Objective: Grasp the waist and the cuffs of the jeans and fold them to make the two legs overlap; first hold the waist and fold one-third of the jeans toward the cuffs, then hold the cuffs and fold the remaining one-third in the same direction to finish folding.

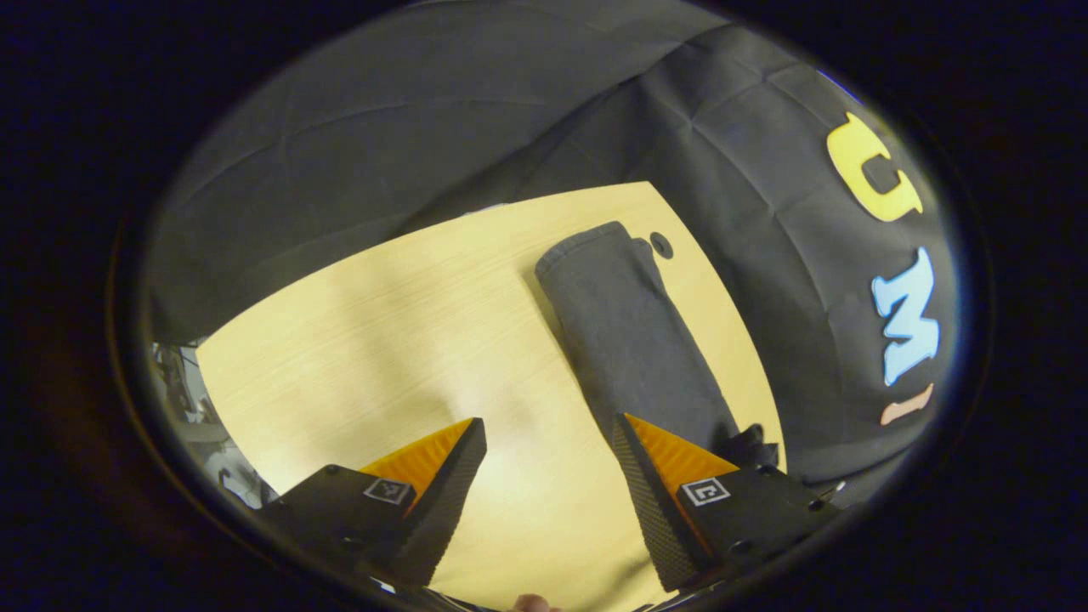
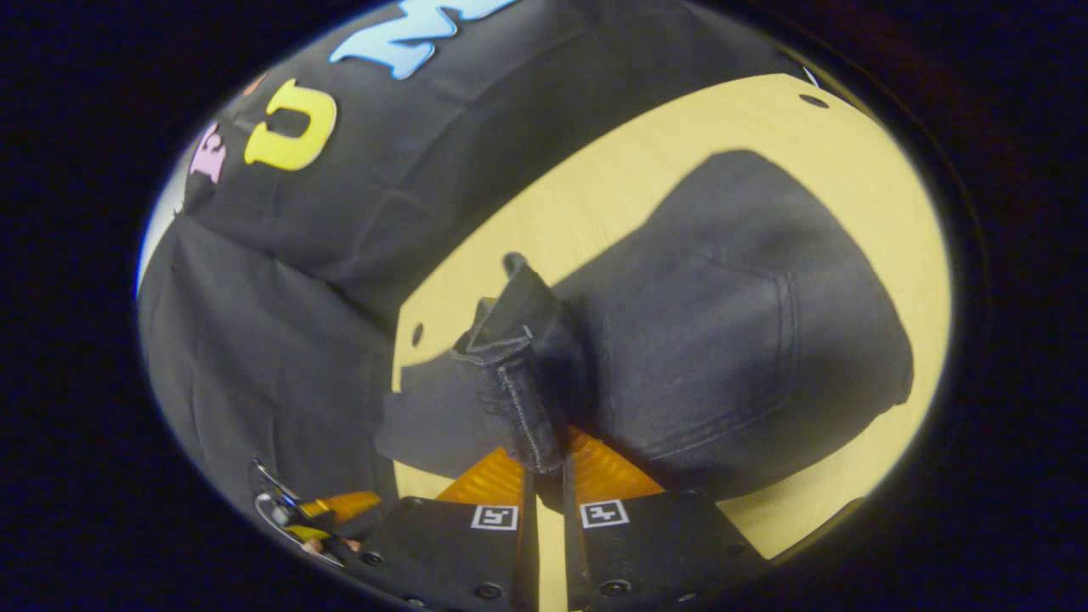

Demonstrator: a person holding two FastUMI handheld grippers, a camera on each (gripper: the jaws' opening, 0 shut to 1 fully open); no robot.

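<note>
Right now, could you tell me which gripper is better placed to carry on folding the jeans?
Probably the right gripper: it is shut on a fold of the jeans, while the left gripper is open above the table.

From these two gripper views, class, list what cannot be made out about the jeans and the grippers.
- Left gripper view: the near end of the jeans is hidden behind a finger of the open left gripper.
- Right gripper view: the right gripper is shut on a bunched denim edge; waist or cuff is unclear.
- Right gripper view: the bulging denim hides the tabletop behind it.

Both views down onto table (image 1: 382,340)
</note>
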